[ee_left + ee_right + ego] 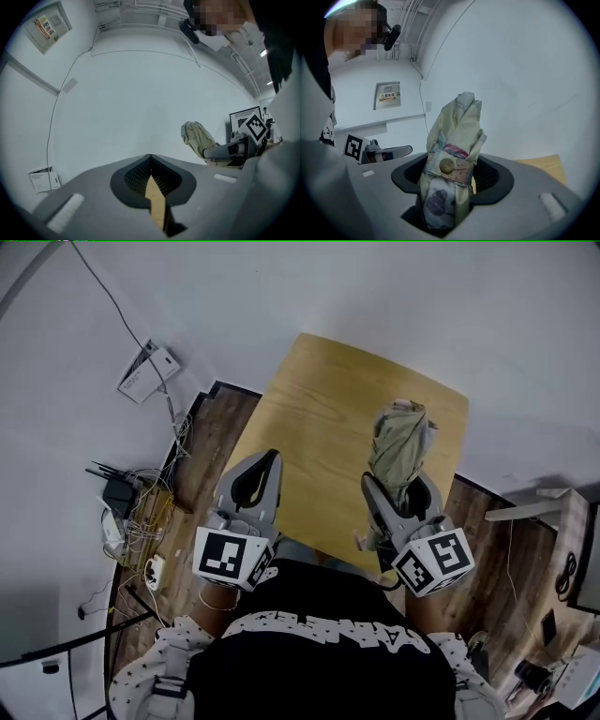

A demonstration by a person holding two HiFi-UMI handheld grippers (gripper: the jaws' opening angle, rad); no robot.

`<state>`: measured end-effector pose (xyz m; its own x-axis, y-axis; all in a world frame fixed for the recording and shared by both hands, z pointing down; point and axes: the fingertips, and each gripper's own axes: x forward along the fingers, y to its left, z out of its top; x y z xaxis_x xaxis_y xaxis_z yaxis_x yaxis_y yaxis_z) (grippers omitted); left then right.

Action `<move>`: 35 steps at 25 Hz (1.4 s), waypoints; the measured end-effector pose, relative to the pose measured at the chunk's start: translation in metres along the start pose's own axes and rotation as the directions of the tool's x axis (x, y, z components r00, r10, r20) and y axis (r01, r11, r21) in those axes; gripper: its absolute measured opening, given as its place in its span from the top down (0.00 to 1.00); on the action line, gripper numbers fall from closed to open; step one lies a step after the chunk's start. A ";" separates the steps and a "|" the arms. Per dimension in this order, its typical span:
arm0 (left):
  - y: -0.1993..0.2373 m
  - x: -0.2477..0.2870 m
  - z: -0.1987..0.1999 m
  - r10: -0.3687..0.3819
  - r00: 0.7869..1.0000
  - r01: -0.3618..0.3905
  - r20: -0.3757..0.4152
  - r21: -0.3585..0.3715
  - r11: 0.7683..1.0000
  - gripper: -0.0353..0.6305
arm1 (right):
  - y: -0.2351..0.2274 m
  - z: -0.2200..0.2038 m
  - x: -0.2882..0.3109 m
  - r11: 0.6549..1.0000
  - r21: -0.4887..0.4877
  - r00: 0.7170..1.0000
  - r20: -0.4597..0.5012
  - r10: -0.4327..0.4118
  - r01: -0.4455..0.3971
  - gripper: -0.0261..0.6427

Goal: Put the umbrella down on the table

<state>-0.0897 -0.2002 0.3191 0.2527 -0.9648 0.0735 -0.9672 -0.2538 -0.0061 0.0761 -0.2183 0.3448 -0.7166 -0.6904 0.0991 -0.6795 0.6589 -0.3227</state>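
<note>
Step in hand: carrying – the umbrella (398, 437) is not yet set down. It sits in the right gripper (398, 486), whose jaws stand wide and clamp the folded bundle on both sides, just by the strap and its round button (446, 165). The left gripper (268, 463) carries nothing; its jaws are closed tip to tip, with only a sliver of wood showing behind them.

Place: the umbrella is over the near right part of the wooden table (319, 399), by the front edge. From above I cannot tell whether any part touches the top; I judge it is in the air.

Axis: the long axis runs away from the person, roughly along the right gripper's own line but tilted up. The crumpled cloth end sticks out past the jaw tips, high and forward. The other end goes down between the jaws towards the person and is mostly hidden.

Next move, as I judge it: lower the right hand over the wood and tip the cloth end down so the umbrella lies flat along the table, then part the jaws. Risk – the near end may hang off the front edge if it is released too close in.
</note>
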 end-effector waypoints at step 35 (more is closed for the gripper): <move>0.037 0.064 -0.018 -0.198 0.980 0.197 -0.009 -0.014 0.980 0.94 | -0.032 -0.053 0.052 0.966 -0.017 0.956 -0.136 -0.259 0.259 0.53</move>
<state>-0.1099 -0.2702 0.3411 0.4386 -0.8949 0.0821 -0.8985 -0.4383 0.0223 0.0519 -0.2591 0.4104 -0.5311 -0.7901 0.3061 -0.8443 0.4628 -0.2701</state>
